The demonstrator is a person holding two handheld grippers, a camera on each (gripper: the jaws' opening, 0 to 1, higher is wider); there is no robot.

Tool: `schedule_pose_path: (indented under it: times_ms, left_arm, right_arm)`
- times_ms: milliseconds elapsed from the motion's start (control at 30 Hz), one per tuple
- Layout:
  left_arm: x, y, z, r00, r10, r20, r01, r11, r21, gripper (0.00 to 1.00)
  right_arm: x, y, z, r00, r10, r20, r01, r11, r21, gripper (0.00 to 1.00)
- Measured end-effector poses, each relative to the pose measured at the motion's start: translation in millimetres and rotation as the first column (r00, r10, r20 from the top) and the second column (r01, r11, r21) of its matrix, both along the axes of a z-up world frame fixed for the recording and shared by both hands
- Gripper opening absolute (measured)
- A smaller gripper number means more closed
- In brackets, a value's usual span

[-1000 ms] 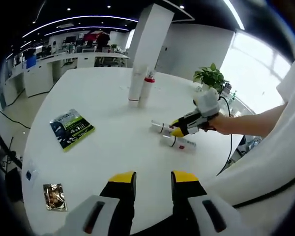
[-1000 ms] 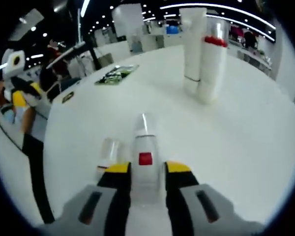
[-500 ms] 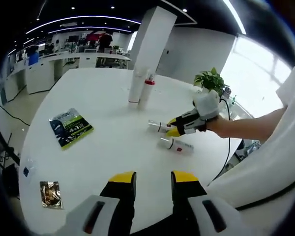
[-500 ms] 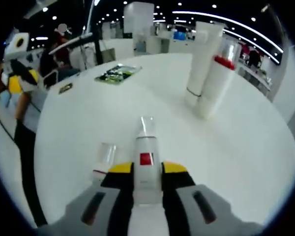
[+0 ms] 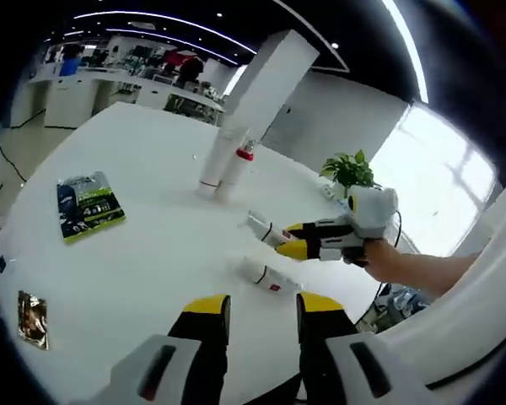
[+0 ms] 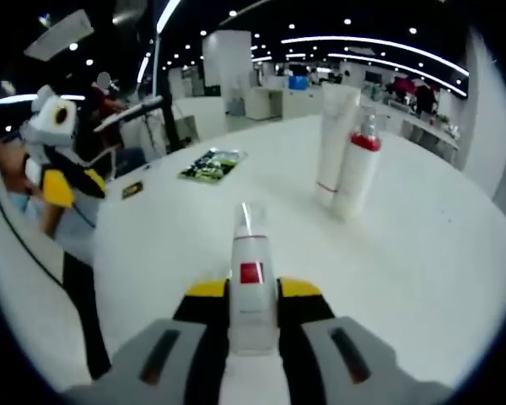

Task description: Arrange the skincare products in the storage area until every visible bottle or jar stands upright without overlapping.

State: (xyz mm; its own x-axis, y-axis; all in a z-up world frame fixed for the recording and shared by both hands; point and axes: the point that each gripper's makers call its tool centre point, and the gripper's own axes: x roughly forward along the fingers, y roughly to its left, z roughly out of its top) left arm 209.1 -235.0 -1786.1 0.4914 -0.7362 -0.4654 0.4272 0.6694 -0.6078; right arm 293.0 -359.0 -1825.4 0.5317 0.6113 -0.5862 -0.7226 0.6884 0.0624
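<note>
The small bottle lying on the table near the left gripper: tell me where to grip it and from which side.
Grip the small bottle across the middle of its white body, coming down from above with the left gripper, jaws straddling its long axis. It lies flat on the table, clear cap end pointing away from the red label, so the round sides are free.

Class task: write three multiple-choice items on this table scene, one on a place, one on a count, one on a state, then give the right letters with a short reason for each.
1. Where is the green packet?
A. flat on the table
B. inside a box
C. on top of a bottle

2. How many containers stand upright together on the white table?
A. five
B. two
C. none

3. What is the right gripper doing?
A. hanging open
B. holding the packet
C. gripping a bottle

Answers: 1 A, it lies flat on the tabletop. 2 B, a white tube and a red-capped bottle stand side by side. 3 C, its jaws close on a small clear-capped bottle.
</note>
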Motion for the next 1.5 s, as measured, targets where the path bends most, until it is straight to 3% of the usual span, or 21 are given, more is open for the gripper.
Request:
schedule_pose_path:
  times_ms: [67, 133, 300, 433, 633, 833, 1033, 1300, 1500]
  left_arm:
    - [4.5, -9, 1.8, 1.0, -0.005, -0.004, 0.005, 1.0, -0.022, 0.34]
    - [8.5, -18, 6.8, 1.0, -0.011, -0.009, 0.011, 0.998, -0.059, 0.35]
    - [17.8, -37, 25.9, 1.0, 0.006, -0.024, -0.01, 0.985, -0.172, 0.37]
    - [18.9, -52, 31.8, 1.0, -0.022, -0.022, 0.018, 0.982, -0.191, 0.38]
    - [11.0, -69, 34.5, 0.998, -0.056, -0.033, 0.047, 0.975, -0.217, 0.41]
    - [5.8, -75, 36.3, 0.995, -0.025, -0.092, -0.002, 0.959, -0.285, 0.44]
    - [6.1, -77, 37.1, 0.995, -0.015, -0.103, -0.016, 0.955, -0.297, 0.44]
    - [6.8, -67, 34.1, 0.992, 0.02, -0.122, -0.057, 0.949, -0.31, 0.34]
    - [11.3, -61, 34.0, 0.984, 0.054, -0.167, -0.113, 0.925, -0.364, 0.3]
  right_arm:
    - [-5, 1, 14.3, 0.999, -0.037, 0.0, 0.037, 0.996, 0.08, 0.19]
    - [-11, 0, 27.8, 0.999, -0.035, 0.034, 0.032, 0.995, 0.098, 0.19]
    - [-23, 3, 53.7, 0.997, -0.064, 0.049, 0.052, 0.977, 0.205, 0.19]
    - [-38, 14, 63.8, 0.998, -0.034, 0.053, 0.019, 0.967, 0.254, 0.19]
    - [-57, 25, 66.5, 0.998, -0.002, 0.07, -0.017, 0.964, 0.264, 0.19]
    - [-65, 31, 67.8, 0.997, 0.017, 0.081, -0.038, 0.962, 0.27, 0.19]
    - [-70, 41, 75.2, 0.994, 0.044, 0.101, -0.071, 0.957, 0.281, 0.19]
    - [-76, 53, 84.8, 0.988, 0.084, 0.132, -0.119, 0.949, 0.292, 0.19]
    - [-77, 60, 91.9, 0.981, 0.106, 0.16, -0.15, 0.946, 0.289, 0.19]
